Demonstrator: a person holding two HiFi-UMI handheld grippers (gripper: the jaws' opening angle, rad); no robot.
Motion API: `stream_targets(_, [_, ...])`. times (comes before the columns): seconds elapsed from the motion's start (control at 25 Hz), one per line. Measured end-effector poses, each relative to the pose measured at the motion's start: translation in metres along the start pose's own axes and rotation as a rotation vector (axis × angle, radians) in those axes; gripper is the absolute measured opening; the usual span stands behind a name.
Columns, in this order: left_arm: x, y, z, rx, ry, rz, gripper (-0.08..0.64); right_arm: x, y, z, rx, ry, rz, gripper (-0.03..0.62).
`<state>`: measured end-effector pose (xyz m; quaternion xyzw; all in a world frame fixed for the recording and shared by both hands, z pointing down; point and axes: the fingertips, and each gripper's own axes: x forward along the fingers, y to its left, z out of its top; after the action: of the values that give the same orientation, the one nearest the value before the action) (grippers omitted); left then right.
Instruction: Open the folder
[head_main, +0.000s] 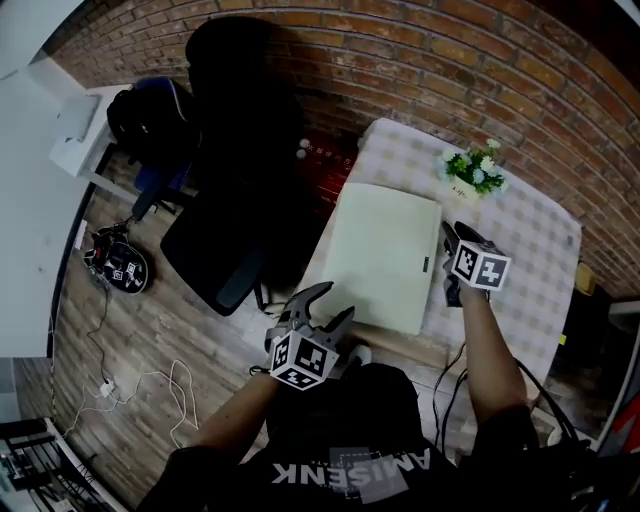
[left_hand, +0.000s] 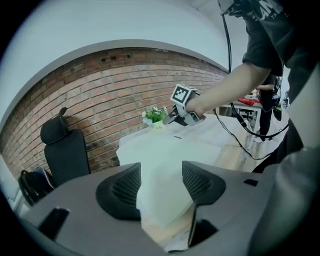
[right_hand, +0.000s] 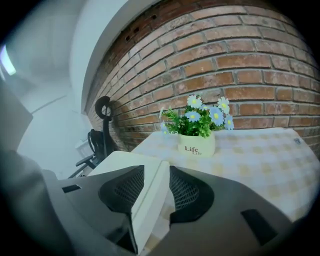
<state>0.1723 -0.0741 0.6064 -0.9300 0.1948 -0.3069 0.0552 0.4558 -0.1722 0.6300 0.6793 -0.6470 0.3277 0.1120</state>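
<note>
A cream folder (head_main: 385, 255) lies shut on the checked tablecloth (head_main: 530, 250). My right gripper (head_main: 448, 262) is at the folder's right edge. In the right gripper view the jaws (right_hand: 156, 187) stand open, with that folder edge (right_hand: 150, 200) running between the pads. My left gripper (head_main: 330, 305) hovers off the table's near left side, just short of the folder's near corner. It is open (left_hand: 161, 185), and the folder (left_hand: 165, 155) shows beyond the gap with nothing between the pads. The right gripper (left_hand: 175, 117) also appears in the left gripper view, at the folder's far side.
A small white pot of flowers (head_main: 472, 172) stands on the table behind the folder, near the brick wall. A black office chair (head_main: 225, 230) is left of the table, with a dark bag (head_main: 150, 120) beyond it. Cables (head_main: 150, 385) lie on the wooden floor.
</note>
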Motion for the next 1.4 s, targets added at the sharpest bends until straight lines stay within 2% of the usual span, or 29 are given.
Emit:
stream_targets(0.12, [0.002, -0.005, -0.002, -0.016, -0.011, -0.024, 0.251, 0.014, -0.005, -0.008, 0.013, 0.029, -0.001, 0.187])
stream_targets(0.24, [0.003, -0.008, 0.000, 0.022, -0.031, -0.023, 0.250, 0.025, -0.011, -0.014, 0.007, 0.054, -0.006, 0.186])
stream_targets(0.4, [0.005, -0.009, -0.014, 0.017, 0.018, -0.031, 0.250, 0.036, -0.016, -0.023, 0.020, 0.076, -0.008, 0.186])
stream_targets(0.56, [0.004, -0.014, -0.025, 0.049, 0.058, -0.050, 0.250, 0.038, -0.016, -0.023, 0.035, 0.079, -0.003, 0.192])
stream_targets(0.68, [0.002, -0.025, -0.033, 0.121, 0.081, -0.103, 0.250, 0.039, -0.016, -0.025, 0.063, 0.085, -0.003, 0.201])
stream_targets(0.76, [0.001, -0.031, -0.037, 0.200, 0.101, -0.129, 0.250, 0.039, -0.016, -0.024, 0.073, 0.086, -0.009, 0.201])
stream_targets(0.96, [0.004, -0.032, -0.033, 0.378, 0.155, -0.077, 0.250, 0.038, -0.017, -0.025, 0.076, 0.072, -0.014, 0.201])
stream_targets(1.16, [0.011, -0.040, -0.040, 0.563, 0.163, -0.076, 0.250, 0.038, -0.017, -0.026, 0.057, 0.068, -0.021, 0.201])
stream_targets(1.28, [0.010, -0.039, -0.042, 0.605, 0.168, -0.068, 0.250, 0.037, -0.016, -0.027, 0.061, 0.064, -0.023, 0.200])
stream_targets(1.4, [0.009, -0.036, -0.038, 0.589, 0.163, -0.063, 0.250, 0.036, -0.015, -0.026, 0.057, 0.065, -0.021, 0.200])
